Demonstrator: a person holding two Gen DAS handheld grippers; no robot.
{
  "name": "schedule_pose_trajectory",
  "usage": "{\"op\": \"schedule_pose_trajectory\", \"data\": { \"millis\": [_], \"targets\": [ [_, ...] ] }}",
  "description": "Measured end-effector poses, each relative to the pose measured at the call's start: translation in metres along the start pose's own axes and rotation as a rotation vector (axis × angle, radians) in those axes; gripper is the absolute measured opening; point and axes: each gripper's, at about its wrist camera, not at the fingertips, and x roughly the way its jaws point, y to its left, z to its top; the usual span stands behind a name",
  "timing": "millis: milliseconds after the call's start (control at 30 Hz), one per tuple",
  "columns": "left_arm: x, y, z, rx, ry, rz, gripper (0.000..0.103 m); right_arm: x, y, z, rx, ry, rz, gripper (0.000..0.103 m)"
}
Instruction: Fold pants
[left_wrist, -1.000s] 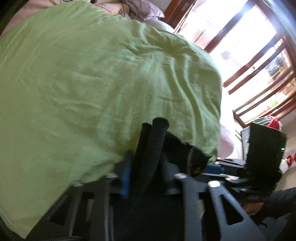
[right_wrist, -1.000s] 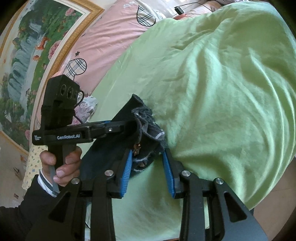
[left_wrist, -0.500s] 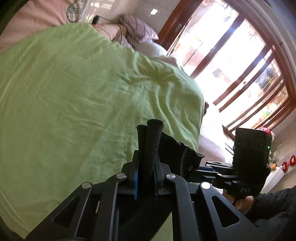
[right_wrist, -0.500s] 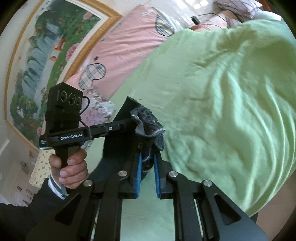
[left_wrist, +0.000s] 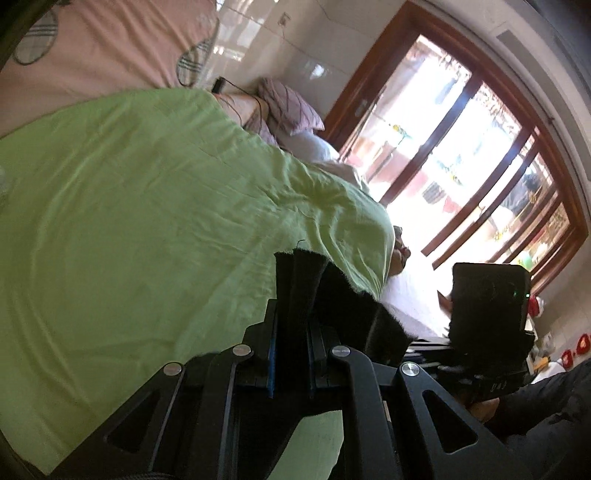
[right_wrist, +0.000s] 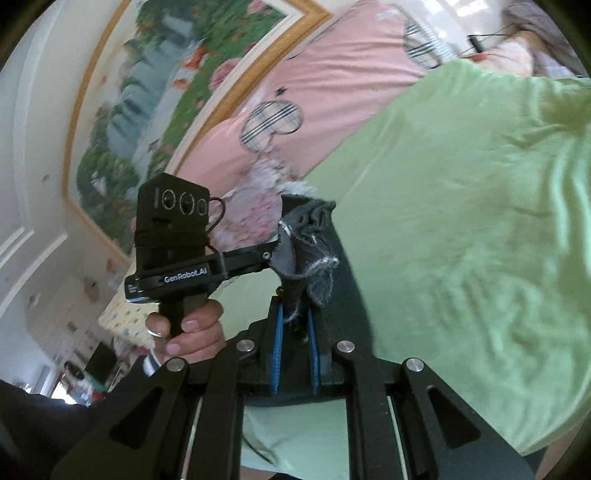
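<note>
Left wrist view shows the green bedspread filling the left and middle of the scene, rumpled but bare of any laid-out garment, with the pink headboard at the far left, a pillow beyond the bedspread, and a wide wood-framed window blazing with daylight at the right. Near the bottom centre the left tongs are narrowed on a bunched fold of the dark pants, which hang clear above the bed; to their right the other tool's camera block is seen. In the right wrist view a framed landscape painting hangs at the far left, then comes the person's hand gripping the left tool, and right of it the right tongs pinch a frayed, greyish edge of the same pants, with the green bedspread spreading away to the right. Judging from this, the folding is at an early stage: both edges are gripped and lifted, but the pants are not yet spread flat or creased, so laying them down and folding them remains.
</note>
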Motion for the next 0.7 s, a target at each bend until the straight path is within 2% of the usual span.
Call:
{"op": "schedule_pose_trajectory", "data": {
  "millis": [133, 367, 700],
  "targets": [
    [-0.022, 0.010, -0.016, -0.037, -0.043, 0.010, 0.011, 0.028, 0.018, -0.004, -0.025, 0.062, 0.060, 0.014],
    [-0.050, 0.038, -0.050, -0.121, -0.100, 0.025, 0.011, 0.068, 0.037, -0.017, -0.068, 0.162, 0.113, 0.014],
    [-0.056, 0.084, -0.097, -0.268, -0.110, 0.048, 0.011, 0.114, 0.031, -0.041, -0.081, 0.301, 0.110, 0.014]
  ]
}}
